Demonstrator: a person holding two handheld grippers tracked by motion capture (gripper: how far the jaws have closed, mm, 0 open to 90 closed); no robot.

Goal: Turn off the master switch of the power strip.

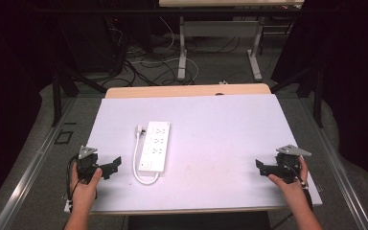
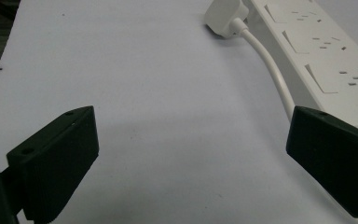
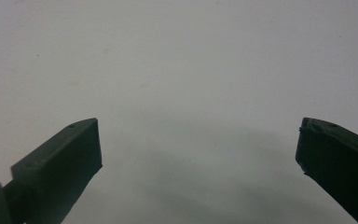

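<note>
One white power strip [image 1: 156, 146] lies flat on the tabletop [image 1: 220, 129], left of the middle, its long side running away from the person. Its face carries three groups of sockets in a row, and a switch sits at the near end. One white cable [image 1: 136, 167] leaves that near end, loops round on the tabletop and runs back up the strip's left side to one white plug [image 1: 139, 129], which lies just beside the strip's far left corner.

Two claws are held by the person, one in each hand. The left claw [image 1: 114, 165] sits near the front left corner of the tabletop, near the cable loop and apart from it; its jaws stand wide apart with nothing between them. In the left gripper view the cable [image 2: 272, 70] and the strip [image 2: 321, 51] lie ahead to the right, with the plug [image 2: 223, 16] at the top. The right claw [image 1: 261, 166] hovers near the front right edge, well apart from the strip, its jaws likewise spread wide over bare tabletop [image 3: 191, 70].
</note>
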